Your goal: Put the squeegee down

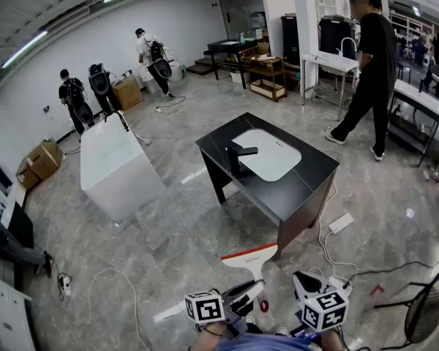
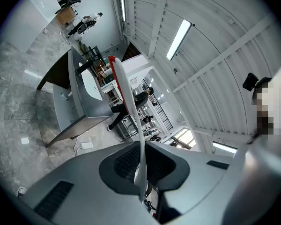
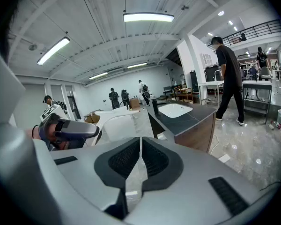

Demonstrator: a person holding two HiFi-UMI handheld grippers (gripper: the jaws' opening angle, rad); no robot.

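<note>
Left gripper (image 1: 249, 292) level, squeegee (image 1: 250, 257) in its jaws; right gripper (image 1: 306, 282) nose-down.

White squeegee (image 1: 250, 257), red-edged blade, held aloft, blade end pointing away.

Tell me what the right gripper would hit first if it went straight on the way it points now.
Probably the grey floor. The shut, empty right gripper aims slightly down at the strip just left of the black sink table. Depth is unclear, so the table's near corner could come first.
</note>
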